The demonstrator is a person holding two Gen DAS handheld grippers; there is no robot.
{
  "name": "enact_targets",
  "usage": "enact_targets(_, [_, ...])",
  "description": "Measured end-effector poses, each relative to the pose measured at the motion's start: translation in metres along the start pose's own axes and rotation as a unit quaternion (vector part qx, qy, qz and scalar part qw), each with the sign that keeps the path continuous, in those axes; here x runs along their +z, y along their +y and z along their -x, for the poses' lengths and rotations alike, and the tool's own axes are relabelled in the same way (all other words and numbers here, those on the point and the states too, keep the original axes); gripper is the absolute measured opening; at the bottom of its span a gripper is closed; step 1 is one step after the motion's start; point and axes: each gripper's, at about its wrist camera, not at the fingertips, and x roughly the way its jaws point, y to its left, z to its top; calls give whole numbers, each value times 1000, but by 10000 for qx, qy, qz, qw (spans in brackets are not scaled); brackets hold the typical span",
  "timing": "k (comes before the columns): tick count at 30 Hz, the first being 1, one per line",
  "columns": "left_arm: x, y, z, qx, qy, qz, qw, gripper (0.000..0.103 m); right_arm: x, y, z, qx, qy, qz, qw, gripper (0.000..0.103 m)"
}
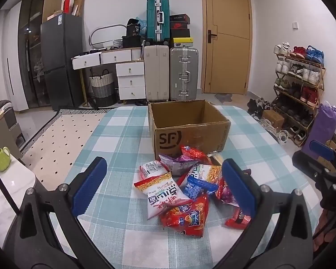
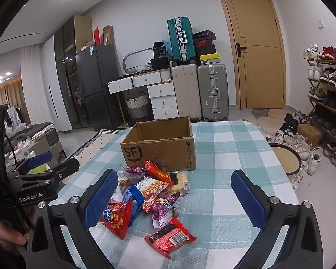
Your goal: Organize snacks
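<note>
- Both tongs are spread wide and hold nothing: my left tongs hang over the near part of the tabletop, and my right tongs hang beside them, further to the right.
- Between the blue pads of my left tongs lies the snack pile, a loose heap of small packets touching and overlapping one another.
- Nearest my left tongs is a red chip bag; just beyond it sits a white noodle packet with red lettering, and a blue packet lies to its right.
- A purple bag and another red bag sit at the far edge of the pile, close against the box.
- Ahead of my right tongs, a flat red packet with a barcode lies on its own at the near edge of the heap, apart from both pads.
- My right tongs' left pad stands in front of the pile's left side, so I cannot tell whether it touches a bag.
- Beyond the pile stands an open cardboard box, upright, its flaps gone from view and its inside showing bare brown walls.
- A checked blue and white cloth covers the tabletop.
</note>
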Motion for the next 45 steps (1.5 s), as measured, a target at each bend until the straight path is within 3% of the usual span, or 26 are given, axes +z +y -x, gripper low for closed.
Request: enact_targets(45, [-3, 1, 8, -176, 44, 101, 9998, 102, -8, 6, 6, 34, -101, 5, 9999, 103])
